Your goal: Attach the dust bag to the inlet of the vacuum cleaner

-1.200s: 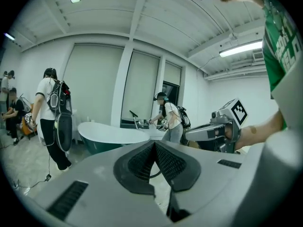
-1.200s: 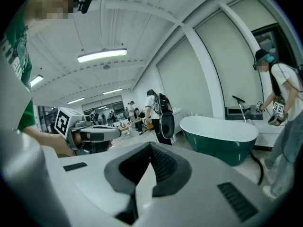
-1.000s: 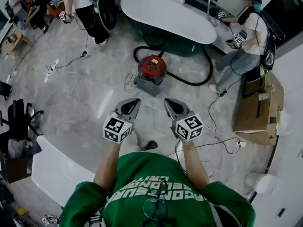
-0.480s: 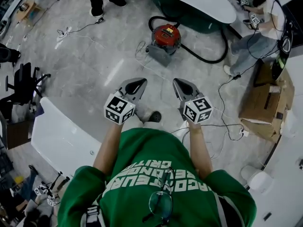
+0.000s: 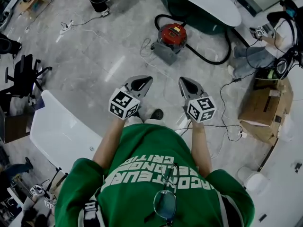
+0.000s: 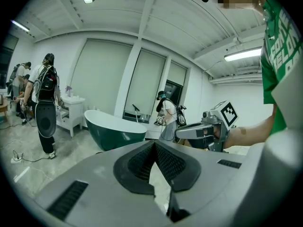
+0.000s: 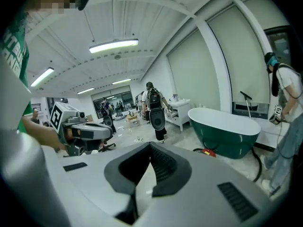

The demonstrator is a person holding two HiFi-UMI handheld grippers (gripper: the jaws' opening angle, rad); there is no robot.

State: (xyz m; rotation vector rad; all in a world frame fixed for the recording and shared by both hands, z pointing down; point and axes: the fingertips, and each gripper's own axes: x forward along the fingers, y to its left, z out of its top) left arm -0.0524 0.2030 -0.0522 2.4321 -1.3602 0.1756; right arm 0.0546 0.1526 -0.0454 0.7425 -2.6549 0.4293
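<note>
The red vacuum cleaner (image 5: 172,34) stands on the floor ahead, with a black hose (image 5: 208,58) looping from it. A grey flat thing (image 5: 164,52) lies against its near side; I cannot tell whether it is the dust bag. My left gripper (image 5: 143,81) and right gripper (image 5: 185,82) are held side by side in the air well short of the vacuum, both shut and empty. In the left gripper view its jaws (image 6: 154,144) meet, with the right gripper (image 6: 184,133) beside them. In the right gripper view the jaws (image 7: 150,145) meet, and a sliver of the vacuum (image 7: 207,151) shows past them.
A dark green bathtub (image 5: 203,1) stands behind the vacuum. A white table (image 5: 61,136) is at my left, cardboard boxes (image 5: 262,105) at the right. Cables (image 5: 222,126) trail over the floor. A black chair (image 5: 23,77) stands far left; a person (image 5: 260,46) is at the right.
In the head view the vacuum and tub have slid up and to the right, and more of the white table shows at left. Both grippers stay shut and side by side.
</note>
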